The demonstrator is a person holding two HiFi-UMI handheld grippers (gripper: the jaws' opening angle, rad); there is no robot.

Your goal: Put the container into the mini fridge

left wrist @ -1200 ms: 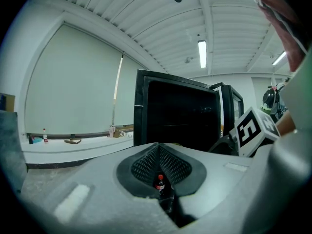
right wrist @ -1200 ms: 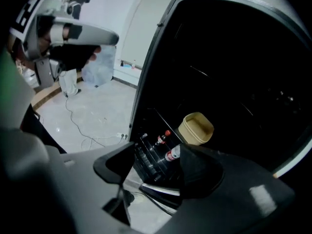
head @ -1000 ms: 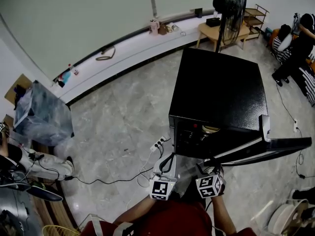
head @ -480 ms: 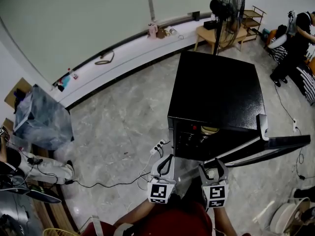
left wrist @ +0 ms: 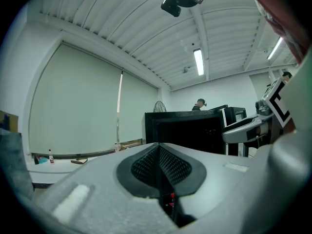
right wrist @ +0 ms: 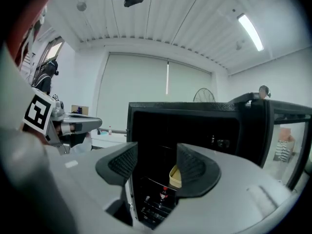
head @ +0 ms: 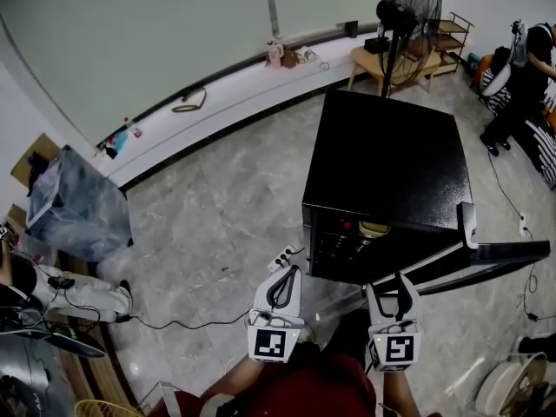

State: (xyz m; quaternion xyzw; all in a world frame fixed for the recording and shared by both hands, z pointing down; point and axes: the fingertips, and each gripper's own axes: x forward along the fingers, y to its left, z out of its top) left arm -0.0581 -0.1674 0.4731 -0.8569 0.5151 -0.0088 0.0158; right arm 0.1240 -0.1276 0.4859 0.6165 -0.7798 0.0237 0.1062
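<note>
The black mini fridge (head: 387, 168) stands on the floor with its door (head: 473, 261) swung open to the right. A cream container (head: 373, 229) sits on a shelf inside; in the right gripper view the container (right wrist: 174, 175) shows beyond the jaws, inside the fridge (right wrist: 195, 118). My right gripper (head: 400, 283) is held in front of the opening, apart from it. Its jaws (right wrist: 156, 165) are closing, with nothing between them. My left gripper (head: 284, 278) hangs left of the opening. Its pads (left wrist: 158, 165) meet on nothing, so it is shut.
A small bottle (right wrist: 163, 195) stands on a lower shelf. A power strip (head: 282, 256) with a black cable lies on the floor left of the fridge. A fan (head: 415, 7) and a wooden table (head: 382, 57) stand behind it. A plastic-wrapped box (head: 78, 207) is far left; a person (head: 521, 76) far right.
Both grippers have drawn back from the fridge opening toward my body. The right one has also shifted to the right. The container stays on its shelf.
</note>
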